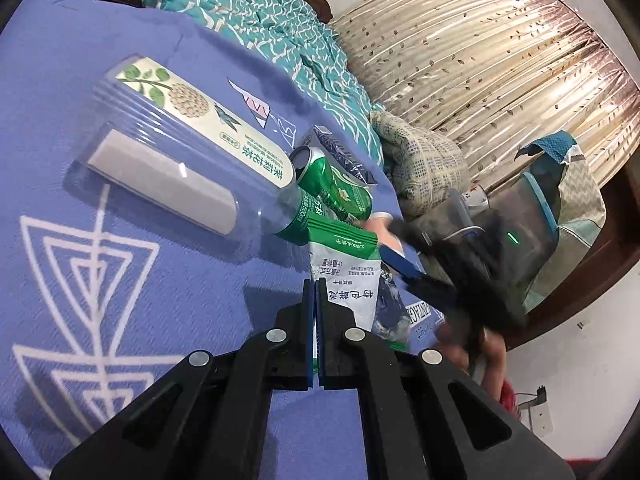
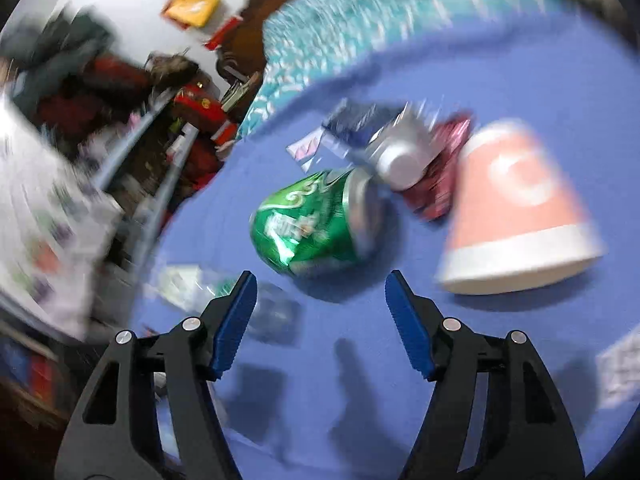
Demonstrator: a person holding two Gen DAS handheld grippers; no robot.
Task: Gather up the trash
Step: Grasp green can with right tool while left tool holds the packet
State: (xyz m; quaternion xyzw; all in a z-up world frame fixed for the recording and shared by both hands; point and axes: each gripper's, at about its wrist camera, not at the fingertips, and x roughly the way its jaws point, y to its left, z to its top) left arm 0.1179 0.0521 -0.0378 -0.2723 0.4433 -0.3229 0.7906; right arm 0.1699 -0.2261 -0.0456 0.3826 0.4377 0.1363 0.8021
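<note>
Two hand-held tongs work over a bed w/ a blue patterned bedspread (image 1: 120,280), trash scattered on top.

Left tongs (image 1: 315,292): jaws pressed together, pinching the edge of a green-and-white snack packet (image 1: 346,268). The packet sticks out ahead and slightly right of the tips, just beside a clear plastic bottle (image 1: 180,152) that lies on its side.

Right tongs (image 2: 320,288): jaws spread wide, nothing between them. The key relation: a green can (image 2: 312,228) lies on its side directly ahead of the gap, near the tips but apart from them. Its long axis runs roughly left-to-right across the view, tilted a bit, silver end toward upper right. So the jaws sit more or less at the can's two ends, not across its round body; I'd judge a wrist turn may be needed to close across the narrower width. The right wrist view is motion-blurred, so the exact angle is hard to tell.

In the left wrist view the same green can (image 1: 332,184) sits beyond the packet, touching the bottle's neck area; the right tongs' blue pad shows blurred just right of it. Right hand is nearer the can and free; left is occupied.

Other trash near the can: a pink-and-white paper cup (image 2: 516,208) on its side to the right, a silver crumpled item (image 2: 400,156) and a dark red wrapper (image 2: 440,176) behind it. A teal quilt (image 1: 280,24) lies further back.
</note>
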